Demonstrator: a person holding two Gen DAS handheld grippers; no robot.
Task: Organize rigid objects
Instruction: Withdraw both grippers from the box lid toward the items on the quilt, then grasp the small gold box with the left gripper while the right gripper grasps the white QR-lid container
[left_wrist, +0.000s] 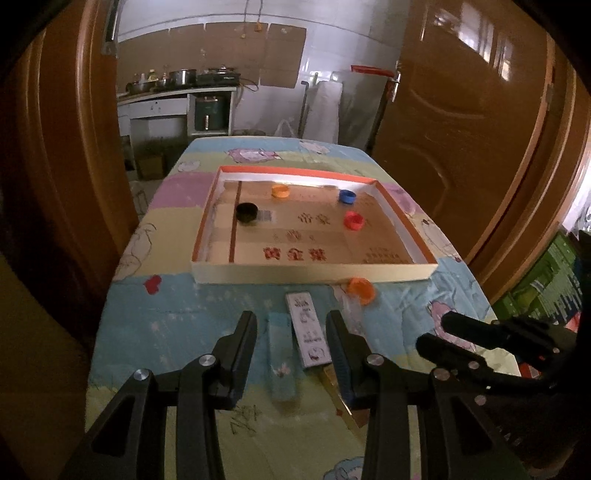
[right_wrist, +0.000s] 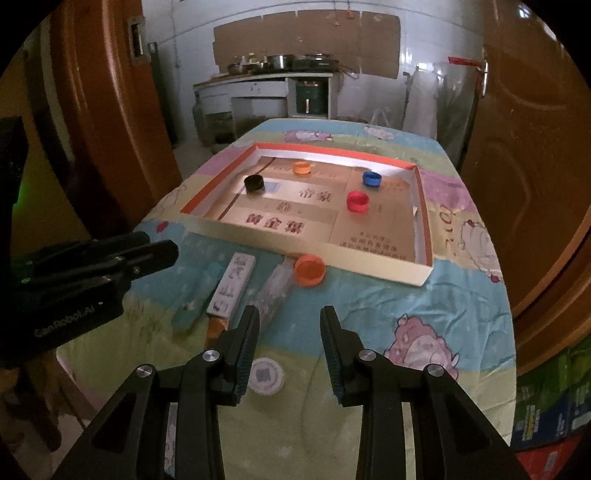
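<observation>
A shallow cardboard tray with orange rims lies flat on the table. Four bottle caps sit well apart on its printed floor: a black cap at the left, a pale orange cap near the far wall, a blue cap toward the far right, and a red cap nearer the middle right. Another orange cap, open side up, rests on the cloth just outside the tray's near wall. Beside it lie a clear plastic tube, a white rectangular box with dark print, and a teal box, all lying flat side by side.
</observation>
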